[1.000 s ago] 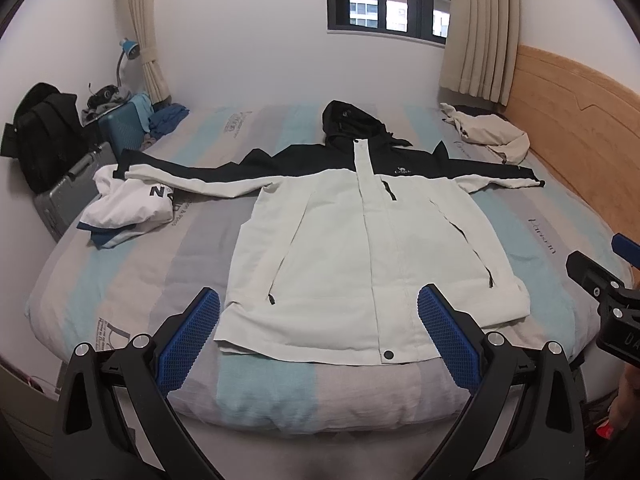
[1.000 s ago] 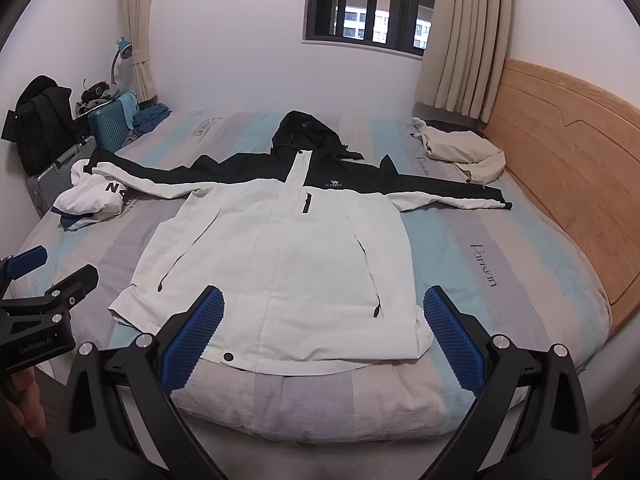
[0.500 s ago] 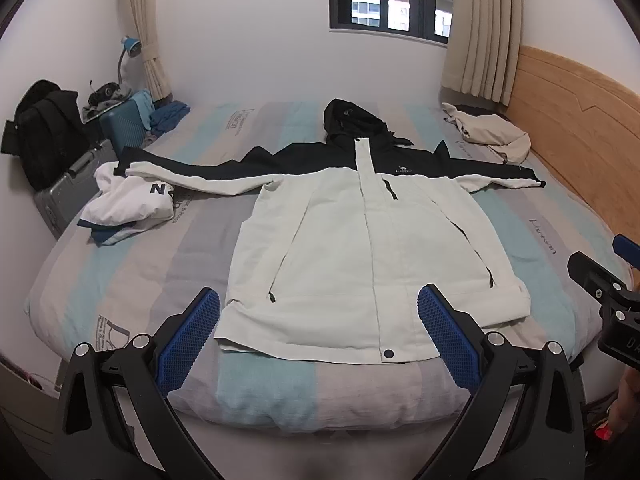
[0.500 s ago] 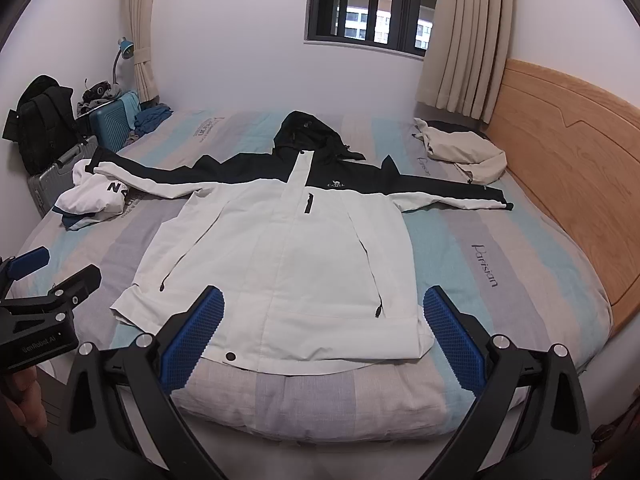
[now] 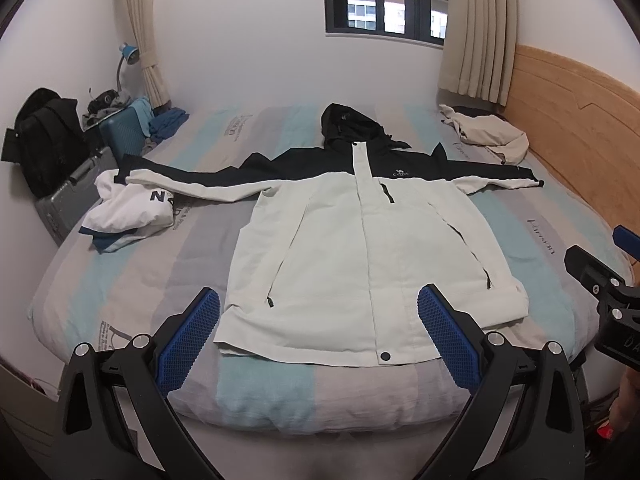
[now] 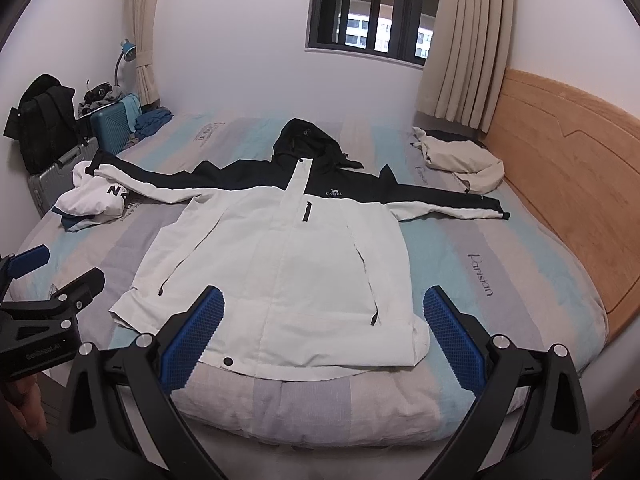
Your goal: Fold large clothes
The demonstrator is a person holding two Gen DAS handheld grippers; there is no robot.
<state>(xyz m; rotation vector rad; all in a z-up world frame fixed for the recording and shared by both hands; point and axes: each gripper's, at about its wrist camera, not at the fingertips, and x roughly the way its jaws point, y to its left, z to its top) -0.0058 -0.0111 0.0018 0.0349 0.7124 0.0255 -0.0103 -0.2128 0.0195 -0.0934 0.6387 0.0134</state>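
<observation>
jacket [image 5: 360, 248] white, black-shouldered, flat, seemingly zipped | both hand-held grippers wide, empty

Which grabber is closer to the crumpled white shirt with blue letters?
The left gripper. It hangs open by the bed's foot on the side where the crumpled white shirt lies; the right gripper, also open, is farther toward the wooden headboard.
</observation>
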